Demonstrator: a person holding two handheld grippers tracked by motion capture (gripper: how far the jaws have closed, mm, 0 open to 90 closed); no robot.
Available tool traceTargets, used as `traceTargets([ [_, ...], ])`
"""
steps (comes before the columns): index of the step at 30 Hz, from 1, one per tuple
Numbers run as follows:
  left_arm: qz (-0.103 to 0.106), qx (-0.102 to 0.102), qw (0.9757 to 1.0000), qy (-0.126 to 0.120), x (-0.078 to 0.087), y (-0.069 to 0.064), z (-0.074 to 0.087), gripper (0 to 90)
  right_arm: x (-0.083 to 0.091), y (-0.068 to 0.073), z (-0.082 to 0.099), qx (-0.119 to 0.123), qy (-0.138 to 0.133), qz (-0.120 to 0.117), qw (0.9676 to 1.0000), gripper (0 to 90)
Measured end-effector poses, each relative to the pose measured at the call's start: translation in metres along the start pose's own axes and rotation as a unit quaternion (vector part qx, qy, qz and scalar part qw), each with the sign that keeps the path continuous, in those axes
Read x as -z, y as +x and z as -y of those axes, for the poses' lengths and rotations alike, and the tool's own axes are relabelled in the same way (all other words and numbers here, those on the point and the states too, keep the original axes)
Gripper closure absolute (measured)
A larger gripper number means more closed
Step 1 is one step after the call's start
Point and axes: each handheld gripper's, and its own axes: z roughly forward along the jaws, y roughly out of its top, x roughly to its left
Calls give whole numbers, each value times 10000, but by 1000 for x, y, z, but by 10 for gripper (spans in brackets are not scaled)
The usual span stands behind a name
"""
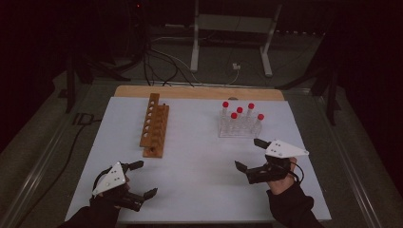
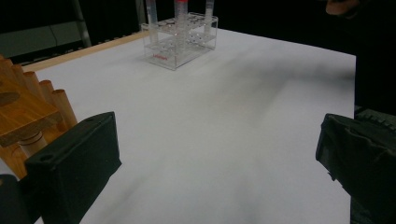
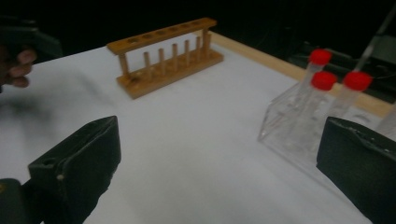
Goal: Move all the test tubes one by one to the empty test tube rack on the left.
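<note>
My right claw (image 1: 250, 153) hangs spread and empty beside the clear rack (image 1: 237, 130), ready for a red-capped tube (image 1: 260, 122), while my left claw (image 1: 144, 178) waits spread near the wooden rack (image 1: 155, 125)

Lab bench setting: white table (image 1: 199, 190), wooden test-tube rack (image 1: 155, 126), clear rack (image 1: 237, 129) of red-capped tubes (image 1: 234, 115), dark surround, cables (image 1: 161, 61) on floor.

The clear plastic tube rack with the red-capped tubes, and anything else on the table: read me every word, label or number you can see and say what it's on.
Clear plastic tube rack: a small red print on its front wall, too small and blurred to read.
Red-capped tubes: no readable marks.
Long wooden tube rack: no text.
White tabletop: no text.
</note>
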Motion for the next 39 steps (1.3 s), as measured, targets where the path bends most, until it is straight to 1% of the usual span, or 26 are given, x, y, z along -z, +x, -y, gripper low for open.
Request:
traceTargets([
  [1,5,-1,10000,2,0,0,0,4,0,0,0,0,0,0,10000,0],
  [2,10,5,10000,1,0,0,0,4,0,-4,-4,6,-51,75,10000,0],
  [3,9,-1,10000,4,0,0,0,4,0,-4,-4,6,-51,75,10000,0],
  [4,8,-5,10000,2,0,0,0,4,0,-8,-7,17,-80,165,9998,0],
  [6,5,6,10000,-7,0,0,0,4,0,-9,-9,8,-96,181,9998,0],
  [7,2,6,10000,-7,0,0,0,4,0,-13,-11,21,-130,302,9995,0],
  [9,4,14,10000,-12,0,1,0,4,0,-15,-13,10,-128,331,9994,0],
  [12,9,16,10000,-13,0,0,0,4,-1,-22,-16,-12,-147,469,9988,0],
  [13,8,8,10000,-8,0,0,0,4,-1,-26,-17,-9,-145,563,9983,0],
  [14,7,7,10000,-8,0,0,0,4,-1,-26,-17,-9,-145,563,9983,0],
  [15,9,11,10000,-10,0,0,0,4,-2,-31,-19,-50,-151,686,9975,0],
  [18,5,16,10000,-13,1,1,0,4,-4,-38,-21,-48,-186,896,9958,0],
  [19,8,16,10000,-10,1,1,0,4,-4,-38,-21,-48,-186,896,9958,0],
  [21,9,9,10000,-10,1,0,0,4,-5,-44,-21,-61,-190,1016,9946,0],
  [22,11,11,10000,-9,1,0,0,4,-7,-49,-21,-111,-159,1118,9935,0],
  [25,12,16,10000,-14,1,1,0,4,-10,-57,-19,-177,-131,1296,9913,0],
  [26,13,16,10000,-14,1,1,0,4,-10,-57,-19,-177,-131,1296,9913,0],
  [27,14,19,10000,-16,0,1,0,4,-11,-60,-18,-197,-127,1384,9901,0],
  [28,16,21,10000,-20,0,1,0,4,-15,-66,-16,-270,-83,1529,9878,0],
  [30,20,19,10000,-17,0,1,0,4,-16,-69,-15,-282,-65,1564,9873,0],
  [31,19,19,10000,-16,0,1,0,4,-20,-74,-12,-336,21,1673,9853,0],
  [32,17,22,10000,-20,0,1,0,4,-20,-74,-12,-336,21,1673,9853,0],
  [34,18,25,10000,-24,0,1,0,4,-25,-79,-9,-402,86,1756,9836,0],
  [36,15,27,10000,-22,0,1,0,4,-28,-83,-6,-447,184,1789,9827,0],
  [37,18,28,10000,-15,0,1,0,4,-30,-84,-5,-474,200,1820,9820,20],
  [39,19,22,10000,-6,0,0,0,4,-33,-88,-3,-537,251,1863,9807,24],
])
